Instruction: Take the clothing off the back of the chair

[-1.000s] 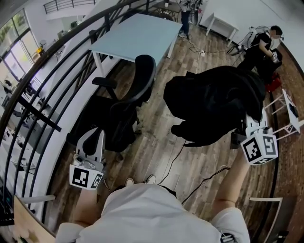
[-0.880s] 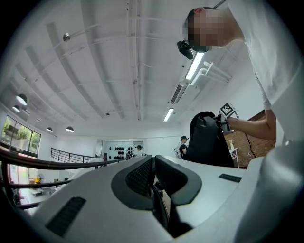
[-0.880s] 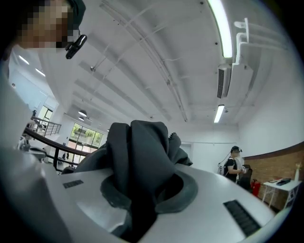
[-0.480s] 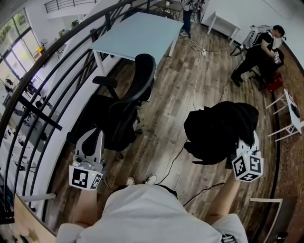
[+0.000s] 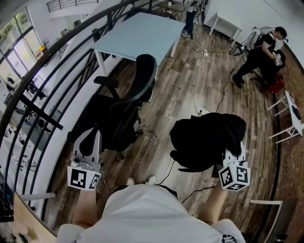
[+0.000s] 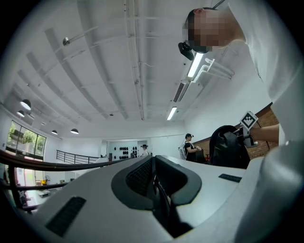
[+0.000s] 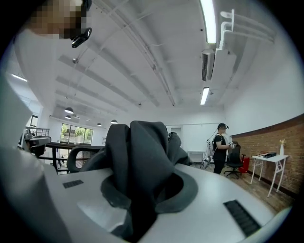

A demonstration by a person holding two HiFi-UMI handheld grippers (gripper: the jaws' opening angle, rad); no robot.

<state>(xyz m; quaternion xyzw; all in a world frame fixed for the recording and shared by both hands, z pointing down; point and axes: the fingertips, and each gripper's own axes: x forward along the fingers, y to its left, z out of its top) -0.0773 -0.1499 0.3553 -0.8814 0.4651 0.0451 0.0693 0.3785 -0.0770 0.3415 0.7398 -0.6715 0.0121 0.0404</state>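
The black clothing (image 5: 206,137) hangs in a bunch off my right gripper (image 5: 232,153), low over the wooden floor and clear of the chair. In the right gripper view the jaws are shut on a thick dark fold of the clothing (image 7: 137,152). The black office chair (image 5: 135,92) stands at the left of centre with a bare back. My left gripper (image 5: 91,135) is held near the chair's base, shut with nothing in it. From the left gripper (image 6: 154,178) view, the clothing (image 6: 228,147) shows at the right.
A light blue table (image 5: 137,33) stands beyond the chair. A dark curved railing (image 5: 47,85) runs along the left. Cables (image 5: 195,90) lie on the floor. One person sits at the far right (image 5: 263,52), another stands at the top (image 5: 190,14). A white side table (image 5: 290,111) is at the right edge.
My right gripper has sunk and come in towards my body, with the black clothing in it. The left gripper and the chair have stayed where they were.
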